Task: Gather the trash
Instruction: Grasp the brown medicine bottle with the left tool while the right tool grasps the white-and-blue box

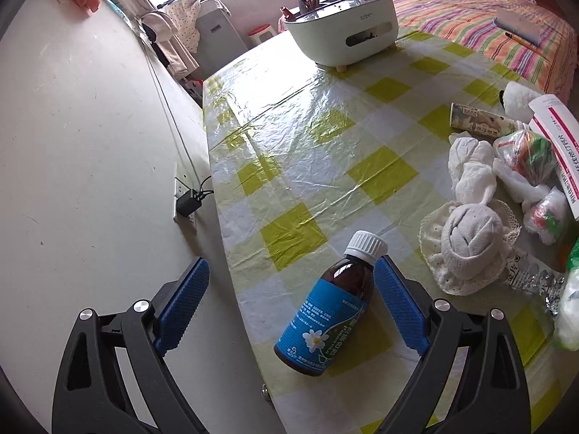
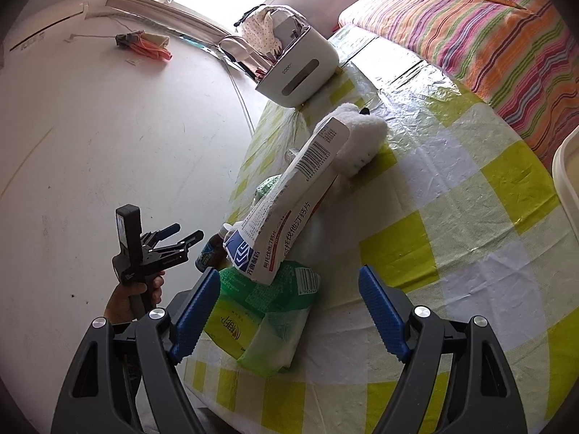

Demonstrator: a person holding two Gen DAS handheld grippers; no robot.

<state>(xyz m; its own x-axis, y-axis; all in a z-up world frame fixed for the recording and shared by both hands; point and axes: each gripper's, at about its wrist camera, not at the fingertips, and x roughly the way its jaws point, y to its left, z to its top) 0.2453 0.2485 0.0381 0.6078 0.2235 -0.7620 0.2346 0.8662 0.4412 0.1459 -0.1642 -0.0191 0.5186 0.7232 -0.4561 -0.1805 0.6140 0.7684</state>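
A brown medicine bottle [image 1: 327,307] with a blue label and white cap lies near the table's left edge, between the open fingers of my left gripper [image 1: 291,289]; its right finger is close beside the bottle. A trash pile lies to the right: crumpled white tissues [image 1: 470,170], a rolled sock on lace [image 1: 470,242], small plastic bags [image 1: 528,155]. My right gripper [image 2: 289,289] is open over a green tissue pack [image 2: 267,318], with a white medicine box [image 2: 293,195] leaning above it. The left gripper [image 2: 177,242] and bottle [image 2: 211,249] also show in the right wrist view.
A white desk organizer [image 1: 343,32] stands at the table's far end on the yellow-checked tablecloth [image 1: 289,144]. A white plush toy [image 2: 362,137] lies behind the box. A striped bed [image 2: 488,36] runs along the right. A white tray edge [image 2: 568,181] is at far right. A wall socket [image 1: 184,199] is left.
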